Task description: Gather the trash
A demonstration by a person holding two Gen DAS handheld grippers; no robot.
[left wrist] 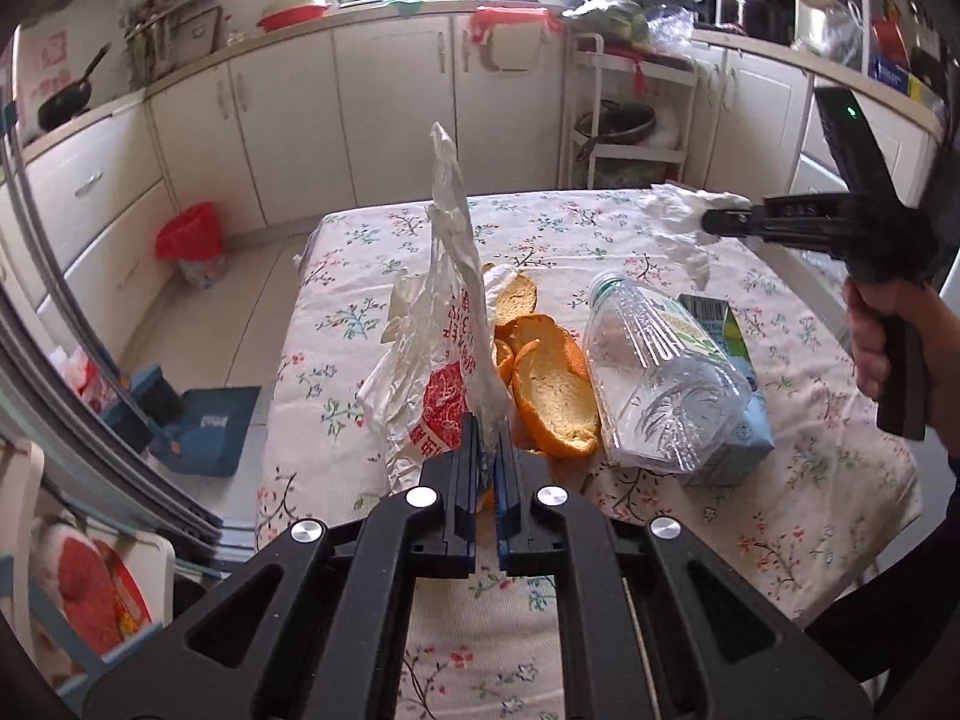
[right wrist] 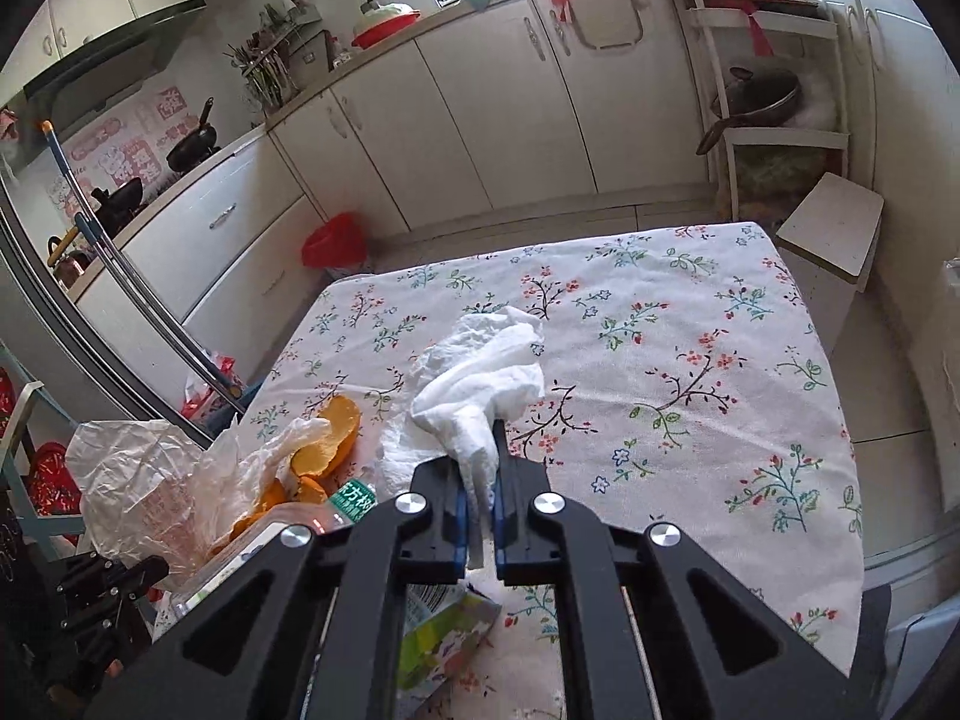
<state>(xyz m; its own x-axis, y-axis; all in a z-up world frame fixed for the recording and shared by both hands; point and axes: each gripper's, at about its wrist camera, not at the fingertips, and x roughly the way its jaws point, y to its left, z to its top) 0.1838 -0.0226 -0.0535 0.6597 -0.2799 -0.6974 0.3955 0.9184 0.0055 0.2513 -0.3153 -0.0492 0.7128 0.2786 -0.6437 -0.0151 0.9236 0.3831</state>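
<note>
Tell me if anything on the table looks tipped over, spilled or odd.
The clear bottle lies on its side, uncapped, leaning on a carton that also lies flat. Orange peels sit loose on the tablecloth beside it. No spill shows. The left gripper holds a plastic bag; the right gripper holds a tissue.

Our count of what lies on and around the table

We count two grippers [left wrist: 489,438] [right wrist: 480,468], one plastic bag [left wrist: 447,324], one tissue [right wrist: 480,372], one clear bottle [left wrist: 660,372], one carton [left wrist: 729,324] and one flowered table [right wrist: 690,324]. We make out at least four pieces of orange peel [left wrist: 555,390], some overlapping, so we cannot fix that number. On the floor we count one red-lined bin [left wrist: 195,246].
</note>
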